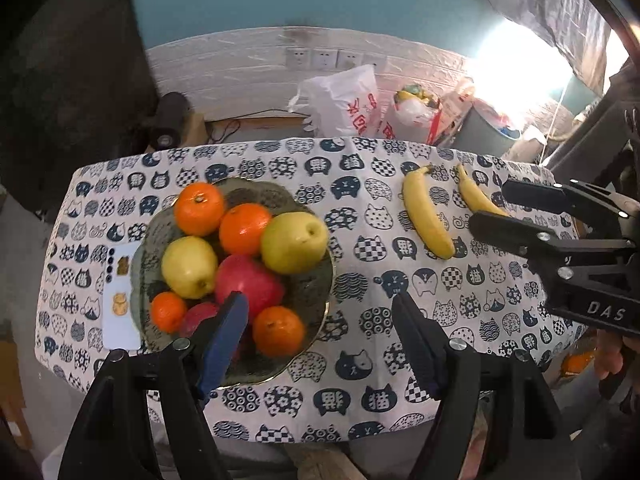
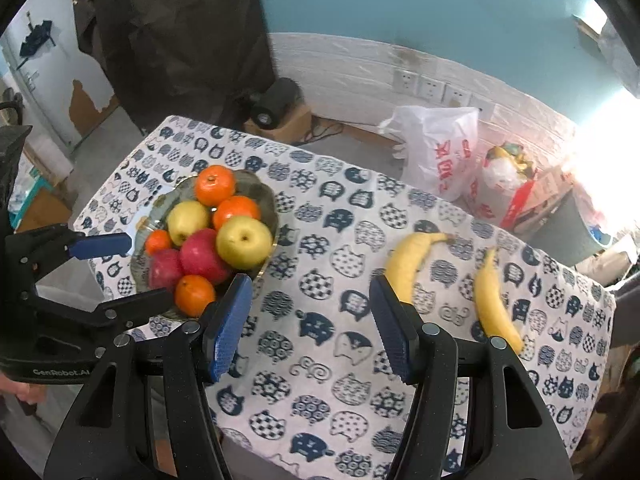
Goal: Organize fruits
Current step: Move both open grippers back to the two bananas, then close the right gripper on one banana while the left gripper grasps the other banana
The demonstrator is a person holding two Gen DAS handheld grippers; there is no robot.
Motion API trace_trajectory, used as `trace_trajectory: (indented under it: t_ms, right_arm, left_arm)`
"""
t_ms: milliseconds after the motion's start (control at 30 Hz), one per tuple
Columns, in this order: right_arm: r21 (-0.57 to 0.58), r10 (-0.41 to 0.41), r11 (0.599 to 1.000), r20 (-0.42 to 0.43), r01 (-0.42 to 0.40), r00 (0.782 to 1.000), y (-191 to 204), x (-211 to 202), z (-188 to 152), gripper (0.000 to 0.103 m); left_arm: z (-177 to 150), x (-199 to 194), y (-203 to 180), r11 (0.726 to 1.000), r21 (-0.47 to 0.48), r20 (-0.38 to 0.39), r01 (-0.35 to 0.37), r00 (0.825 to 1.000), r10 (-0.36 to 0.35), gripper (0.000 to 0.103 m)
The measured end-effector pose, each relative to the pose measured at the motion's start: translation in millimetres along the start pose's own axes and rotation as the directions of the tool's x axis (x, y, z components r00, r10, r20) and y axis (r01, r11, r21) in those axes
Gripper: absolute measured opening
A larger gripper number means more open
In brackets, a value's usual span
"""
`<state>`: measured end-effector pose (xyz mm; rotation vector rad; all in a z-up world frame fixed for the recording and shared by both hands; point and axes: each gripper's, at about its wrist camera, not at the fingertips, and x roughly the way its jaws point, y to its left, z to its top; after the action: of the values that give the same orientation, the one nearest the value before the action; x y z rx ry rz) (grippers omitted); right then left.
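left gripper (image 1: 320, 312): jaws apart, nothing between, above the table's near edge | right gripper (image 2: 310, 300): jaws apart, holds nothing | bowl (image 1: 316, 292) near the left edge of table (image 1: 360, 360), heaped with oranges, pears, apples | two bananas (image 2: 408, 264) lie side by side, apart, toward the right edge

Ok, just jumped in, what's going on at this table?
A person holds a hand-held gripper in each hand above the table. Left hand-held gripper and right hand-held gripper are both open and empty. The bowl is piled with oranges, pears and apples. Two bananas lie on the cloth outside it, untouched.
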<state>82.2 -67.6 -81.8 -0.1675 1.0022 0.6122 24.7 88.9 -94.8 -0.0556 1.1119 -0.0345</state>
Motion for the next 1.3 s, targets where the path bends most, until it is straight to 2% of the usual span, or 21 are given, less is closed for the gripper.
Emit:
trace_trajectory:
  t_ms: [100,167,267,700,1033,1300]
  right_arm:
    - [0.030,-0.008,1.000,0.000,0.008,1.000,-16,-3,-4,0.062]
    - [0.042,-0.011,0.999,-0.001,0.011,1.000,-26,-5,-5,0.062]
    - [0.052,-0.034,0.998,0.004,0.034,0.999,-40,-10,-7,0.062]
    - [0.147,-0.090,0.985,-0.009,0.091,0.996,-111,-13,-19,0.062]
    - [0.204,-0.118,0.970,-0.065,0.129,0.991,-160,6,-32,0.062]
    - [0.151,-0.146,0.975,-0.121,0.164,0.982,-183,37,-43,0.062]
  left_arm:
    - [6,3,-9,1.000,0.000,-0.008,0.024,1.000,-0.024,0.076]
    - [11,5,-15,1.000,0.002,-0.009,0.010,1.000,-0.009,0.076]
    - [18,7,-24,0.999,-0.001,-0.008,0.039,0.999,-0.039,0.076]
    - [56,42,-80,0.996,0.061,-0.038,0.060,0.998,-0.058,0.076]
    - [79,93,-111,0.993,0.100,-0.095,0.055,0.994,-0.045,0.076]
    - [92,142,-121,0.995,0.095,-0.160,0.041,0.987,-0.026,0.076]
